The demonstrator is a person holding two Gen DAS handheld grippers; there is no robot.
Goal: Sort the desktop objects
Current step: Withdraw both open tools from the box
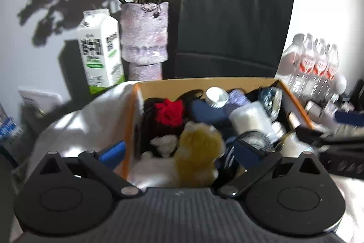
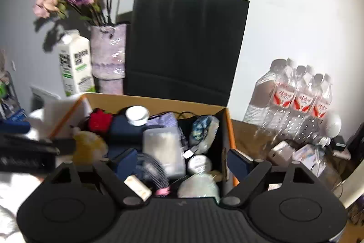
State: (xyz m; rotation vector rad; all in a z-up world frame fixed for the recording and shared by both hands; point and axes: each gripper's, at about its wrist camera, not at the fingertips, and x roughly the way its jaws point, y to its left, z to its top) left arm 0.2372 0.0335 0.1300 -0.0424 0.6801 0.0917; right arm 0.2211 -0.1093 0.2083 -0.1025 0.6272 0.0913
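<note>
An open cardboard box (image 1: 204, 81) (image 2: 159, 99) holds several loose items. Among them are a red fluffy ball (image 1: 169, 114) (image 2: 100, 120), a yellow plush (image 1: 198, 147) (image 2: 88, 145), a white-lidded jar (image 1: 217, 95) (image 2: 137, 115) and a clear plastic container (image 1: 250, 117) (image 2: 163, 149). My left gripper (image 1: 179, 153) hangs open over the box's near left part, above the yellow plush, and its pads press on nothing. My right gripper (image 2: 182, 162) is open over the box's near right corner, with one finger outside the wall and nothing gripped.
Behind the box stand a black paper bag (image 1: 232, 22) (image 2: 182, 44), a vase of dried flowers (image 1: 144, 38) (image 2: 109, 56) and a milk carton (image 1: 100, 49) (image 2: 76, 63). A pack of water bottles (image 2: 295, 97) and small items (image 2: 281, 149) lie right of the box. A white cloth (image 1: 86, 120) lies left.
</note>
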